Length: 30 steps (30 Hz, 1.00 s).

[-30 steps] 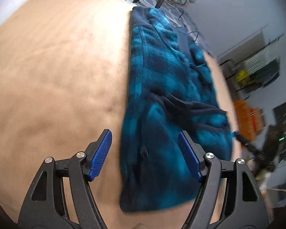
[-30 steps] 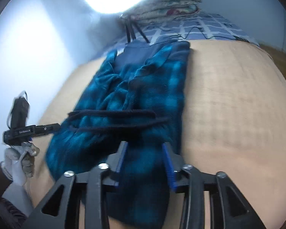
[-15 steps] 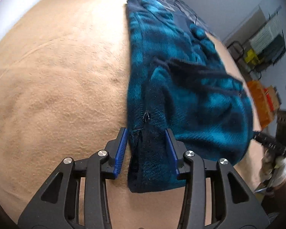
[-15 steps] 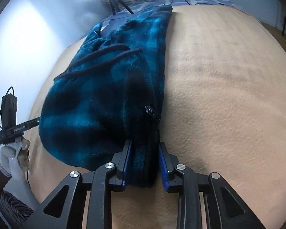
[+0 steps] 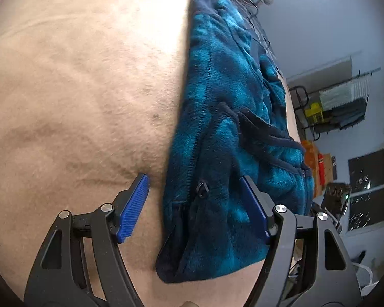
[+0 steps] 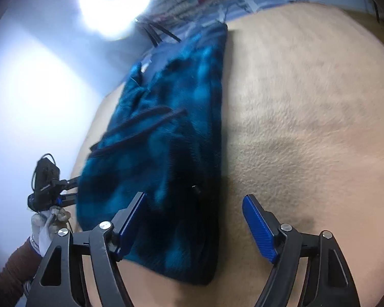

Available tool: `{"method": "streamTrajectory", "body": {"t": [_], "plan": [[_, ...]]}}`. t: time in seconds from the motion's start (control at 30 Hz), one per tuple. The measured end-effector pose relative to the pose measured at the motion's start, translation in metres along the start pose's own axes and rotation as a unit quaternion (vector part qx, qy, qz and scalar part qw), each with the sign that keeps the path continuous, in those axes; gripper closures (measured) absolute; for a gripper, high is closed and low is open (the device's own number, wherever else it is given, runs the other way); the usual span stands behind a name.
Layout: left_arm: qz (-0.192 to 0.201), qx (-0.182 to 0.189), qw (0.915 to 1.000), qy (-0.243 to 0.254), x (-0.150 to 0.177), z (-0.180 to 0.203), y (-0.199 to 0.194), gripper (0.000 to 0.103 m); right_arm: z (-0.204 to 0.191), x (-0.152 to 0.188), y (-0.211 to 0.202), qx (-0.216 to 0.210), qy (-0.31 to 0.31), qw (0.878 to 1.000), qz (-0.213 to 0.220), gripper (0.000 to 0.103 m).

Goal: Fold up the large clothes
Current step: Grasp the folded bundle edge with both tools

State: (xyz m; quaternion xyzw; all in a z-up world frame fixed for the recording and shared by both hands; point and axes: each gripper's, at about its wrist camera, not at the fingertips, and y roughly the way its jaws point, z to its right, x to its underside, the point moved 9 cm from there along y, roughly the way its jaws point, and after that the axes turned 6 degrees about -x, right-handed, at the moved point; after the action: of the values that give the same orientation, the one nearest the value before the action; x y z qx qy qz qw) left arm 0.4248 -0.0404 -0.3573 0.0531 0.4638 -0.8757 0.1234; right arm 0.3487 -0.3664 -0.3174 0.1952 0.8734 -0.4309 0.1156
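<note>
A teal and navy plaid fleece jacket (image 5: pixel 225 117) lies folded into a long strip on a tan blanket (image 5: pixel 76 89). Its zipper pull and dark drawcords show near the near end. My left gripper (image 5: pixel 194 207) is open, its jaws wide apart either side of the jacket's near end, holding nothing. In the right wrist view the jacket (image 6: pixel 171 133) runs away from me. My right gripper (image 6: pixel 194 220) is open over its near end, one blue pad above the fleece, the other above the blanket. The left gripper, in a gloved hand, shows in the right wrist view (image 6: pixel 64 197) at the jacket's left edge.
The tan blanket (image 6: pixel 307 115) spreads wide beside the jacket. A checked blue cover and folded bedding (image 6: pixel 217 2) lie at the far end under a ring light (image 6: pixel 115 2). Shelves and racks (image 5: pixel 340 102) stand beyond the bed.
Half a second ago both grippers were shut on the jacket's near end. Both have opened wide and let it go, and the end now rests on the blanket.
</note>
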Motion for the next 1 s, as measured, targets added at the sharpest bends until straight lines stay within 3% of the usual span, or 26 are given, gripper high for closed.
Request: {"method": "streamTrajectory", "body": {"t": [0.1, 0.17, 0.27, 0.3, 0.4, 0.53, 0.67, 0.83, 0.9, 1.0], "plan": [[-0.004, -0.016, 0.9994, 0.029, -0.007, 0.01, 0.009, 0.034, 0.0, 0.003, 0.011, -0.013, 0.003, 1.0, 0.003, 0.025], [-0.004, -0.024, 0.9988, 0.042, -0.01, 0.016, 0.017, 0.047, -0.006, 0.003, 0.016, -0.029, 0.004, 1.0, 0.003, 0.026], [-0.004, -0.026, 0.9984, 0.049, -0.014, 0.024, 0.024, 0.066, -0.02, 0.005, 0.028, -0.028, -0.018, 0.999, -0.015, 0.04], [-0.003, -0.027, 0.9982, 0.054, -0.013, 0.028, 0.023, 0.073, -0.023, 0.005, 0.03, -0.027, -0.023, 0.999, -0.02, 0.056], [0.011, -0.047, 0.9958, 0.078, -0.011, 0.037, 0.016, 0.08, -0.031, 0.002, 0.031, -0.019, -0.023, 0.999, -0.029, 0.074], [0.014, -0.034, 0.9951, 0.092, -0.01, 0.051, 0.003, 0.083, -0.053, 0.005, 0.014, 0.015, -0.066, 0.997, -0.035, 0.08], [-0.009, -0.033, 0.9931, 0.113, 0.013, 0.053, -0.009, 0.083, -0.065, 0.017, -0.004, 0.003, -0.06, 0.997, -0.047, 0.081], [-0.044, -0.029, 0.9913, 0.121, 0.048, 0.046, -0.016, 0.083, -0.074, 0.057, -0.022, 0.001, -0.055, 0.995, -0.084, 0.081], [-0.045, -0.04, 0.9892, 0.134, 0.054, 0.041, -0.014, 0.083, -0.069, 0.072, -0.024, 0.004, -0.044, 0.995, -0.095, 0.081], [-0.042, -0.07, 0.9838, 0.16, 0.049, 0.034, -0.004, 0.074, -0.055, 0.078, -0.013, 0.029, -0.045, 0.994, -0.099, 0.081]]}}
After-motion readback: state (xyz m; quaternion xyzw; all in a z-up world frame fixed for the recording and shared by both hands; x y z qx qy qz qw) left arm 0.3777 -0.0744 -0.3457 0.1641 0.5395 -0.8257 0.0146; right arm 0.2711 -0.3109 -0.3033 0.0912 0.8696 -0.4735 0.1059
